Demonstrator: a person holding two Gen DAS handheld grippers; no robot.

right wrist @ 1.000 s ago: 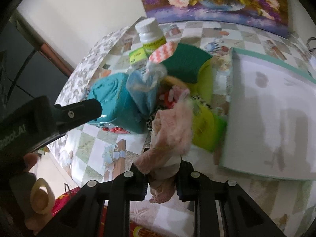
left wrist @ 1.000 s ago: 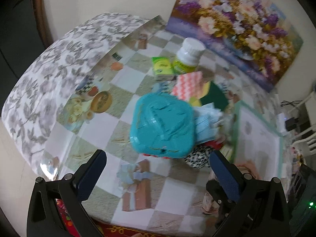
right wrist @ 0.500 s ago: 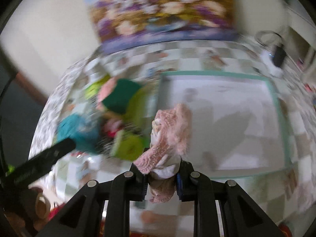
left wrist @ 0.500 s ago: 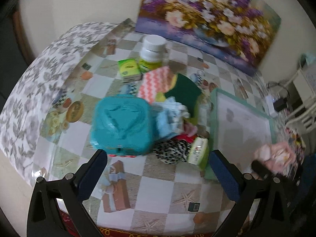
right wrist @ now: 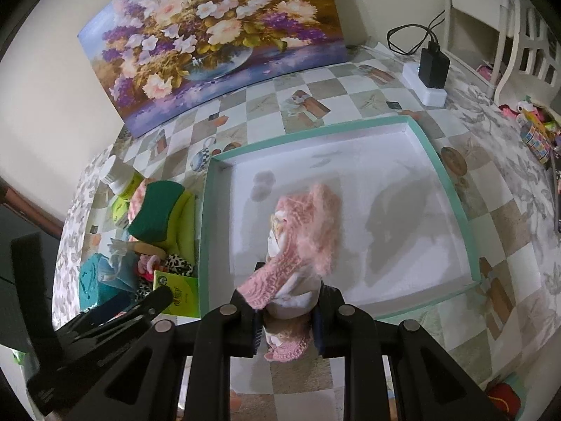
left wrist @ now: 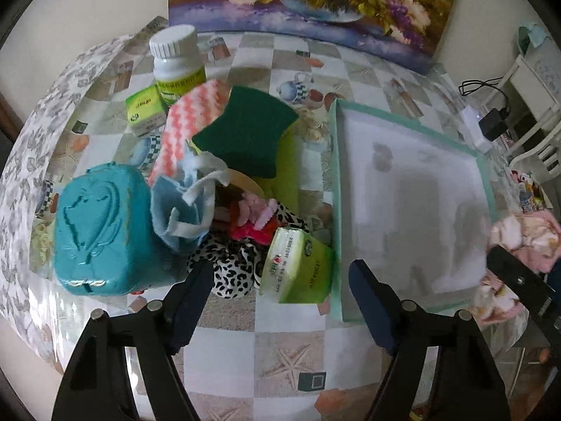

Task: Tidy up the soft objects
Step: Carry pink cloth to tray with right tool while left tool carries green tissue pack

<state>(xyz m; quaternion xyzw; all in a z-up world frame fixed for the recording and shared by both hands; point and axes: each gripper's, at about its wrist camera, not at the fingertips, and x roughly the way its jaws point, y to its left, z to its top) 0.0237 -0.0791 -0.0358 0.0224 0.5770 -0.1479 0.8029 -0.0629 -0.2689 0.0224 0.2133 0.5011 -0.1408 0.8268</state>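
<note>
My right gripper (right wrist: pixel 287 310) is shut on a pink knitted cloth (right wrist: pixel 305 224) and holds it above the near edge of the white tray with a green rim (right wrist: pixel 445 175). The cloth (left wrist: pixel 526 238) and tray (left wrist: pixel 336 189) also show in the left wrist view. My left gripper (left wrist: pixel 280 280) is open and empty, just in front of a pile of soft things: a leopard-print cloth (left wrist: pixel 235 266), a blue cloth (left wrist: pixel 182 203), a green sponge (left wrist: pixel 245 129) and a pink-and-white zigzag cloth (left wrist: pixel 189 119).
A teal box (left wrist: pixel 98 228), a green tissue pack (left wrist: pixel 298 270), a white bottle (left wrist: pixel 175 59) and a small green box (left wrist: pixel 143 108) stand around the pile. A flower painting (right wrist: pixel 210 35) leans on the wall. A charger (right wrist: pixel 431 70) sits at the back right.
My right gripper has carried the pink cloth from the pile rightward to over the tray. My left gripper has moved closer to the pile, still open.
</note>
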